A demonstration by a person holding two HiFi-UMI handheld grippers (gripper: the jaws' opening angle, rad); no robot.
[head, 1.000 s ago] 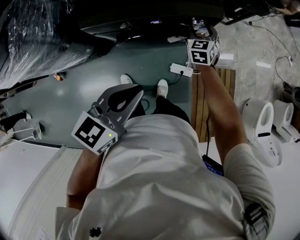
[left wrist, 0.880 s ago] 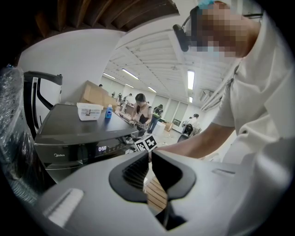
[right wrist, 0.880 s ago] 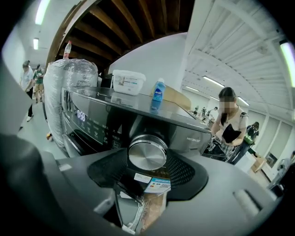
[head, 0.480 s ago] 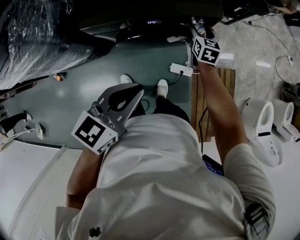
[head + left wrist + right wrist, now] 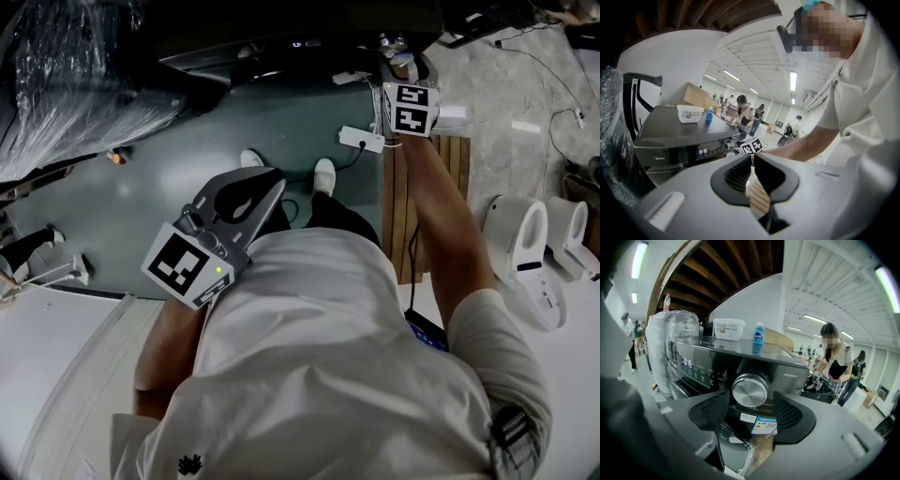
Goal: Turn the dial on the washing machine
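The dark washing machine (image 5: 712, 366) has a round silver dial (image 5: 750, 390) on its front panel and a lit display (image 5: 687, 363). My right gripper (image 5: 750, 404) stands open, its two black pads to the dial's left and right and just short of it; I see no contact. In the head view the right gripper (image 5: 401, 58) reaches out to the machine (image 5: 281, 47) at the top of the picture. My left gripper (image 5: 246, 195) is held back by the person's body, shut with nothing in it. From the left gripper (image 5: 753, 159) view the machine (image 5: 679, 140) lies far off.
A white box (image 5: 728, 329) and a blue bottle (image 5: 759, 338) stand on the machine's top. A plastic-wrapped bulk (image 5: 670, 343) stands left of it. On the floor lie a power strip (image 5: 363, 140) and a wooden pallet (image 5: 427, 187). White appliances (image 5: 520, 248) stand at right. People stand behind.
The right gripper's marker cube tilted half a second ago and is level again now, in nearly the same place. The left gripper has not moved.
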